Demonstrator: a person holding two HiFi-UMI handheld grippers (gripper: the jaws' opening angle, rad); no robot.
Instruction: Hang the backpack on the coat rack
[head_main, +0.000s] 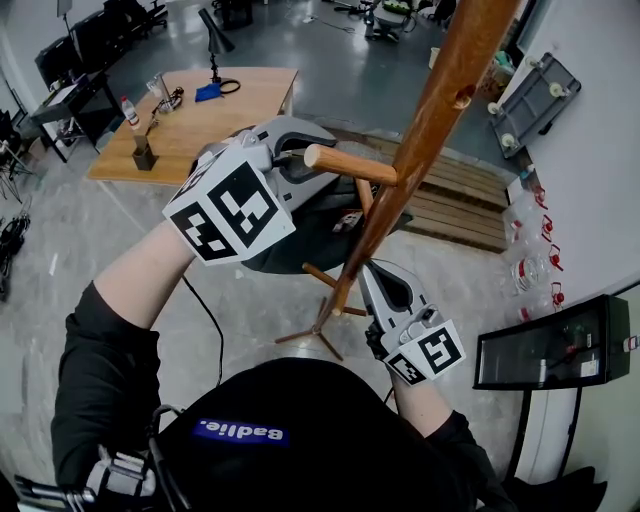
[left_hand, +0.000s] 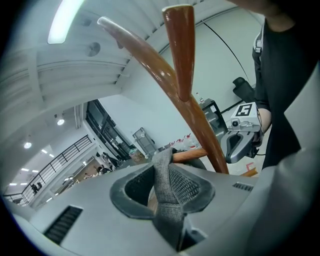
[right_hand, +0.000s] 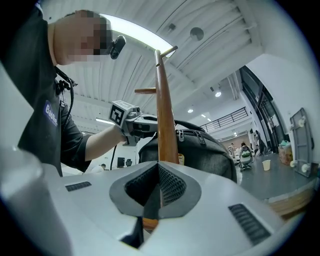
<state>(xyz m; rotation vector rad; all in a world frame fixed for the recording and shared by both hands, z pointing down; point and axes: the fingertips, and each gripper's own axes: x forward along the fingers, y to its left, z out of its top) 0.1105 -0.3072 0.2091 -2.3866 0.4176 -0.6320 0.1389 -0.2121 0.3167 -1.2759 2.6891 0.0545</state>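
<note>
The left hand-held gripper (head_main: 288, 152) pinches the backpack's grey strap (left_hand: 161, 172). The strap runs straight ahead from its jaws and reaches a wooden peg (head_main: 350, 166) of the coat rack (head_main: 440, 95). The dark backpack (right_hand: 210, 155) hangs just beneath this hand-held gripper, against the rack's pole (right_hand: 165, 115). Its zips look closed, so nothing inside shows. The right hand-held gripper (right_hand: 158, 172) sits lower down, and its jaws appear closed on the pole.
</note>
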